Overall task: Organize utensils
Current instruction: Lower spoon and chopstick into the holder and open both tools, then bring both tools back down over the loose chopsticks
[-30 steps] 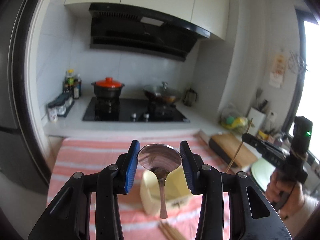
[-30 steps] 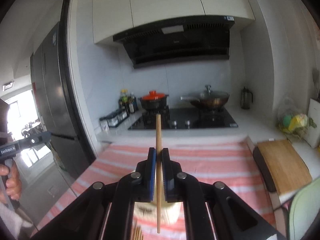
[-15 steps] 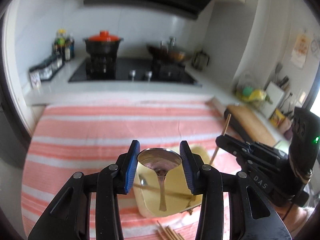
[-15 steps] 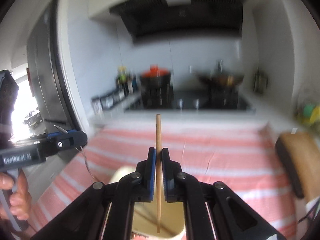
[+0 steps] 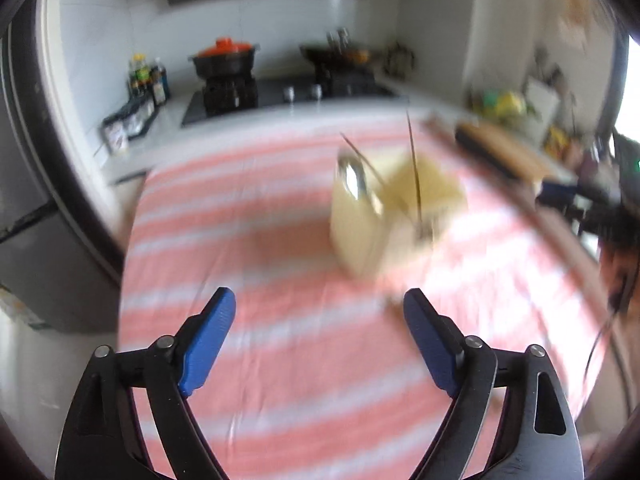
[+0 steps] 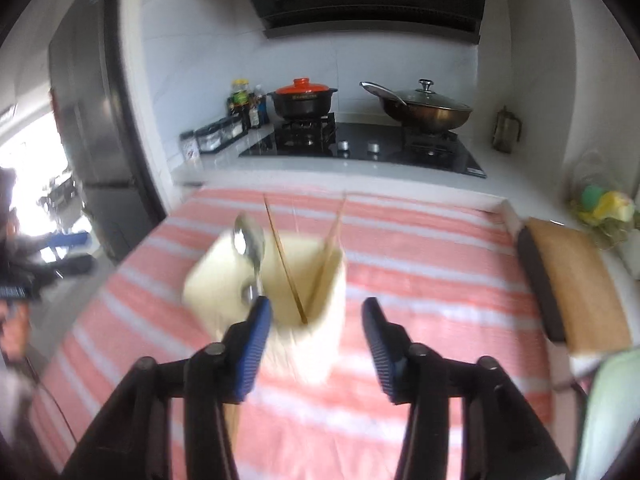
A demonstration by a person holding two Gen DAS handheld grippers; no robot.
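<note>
White tiled walls [image 6: 400, 64] back a black hob [image 6: 360, 148] under a dark hood [image 6: 372, 4], a grey fridge [image 6: 84, 120] stands left, and daylight, apparently from a window [image 5: 628, 80], enters right.

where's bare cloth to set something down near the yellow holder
Bare striped cloth lies between the holder and the cutting board, and behind it toward the stove. Left of it is bare too. The holder itself is crowded with a spoon and chopsticks.

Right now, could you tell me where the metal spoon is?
The spoon stands bowl-up in the left side of the cream holder on the striped cloth, left of the chopsticks.
</note>
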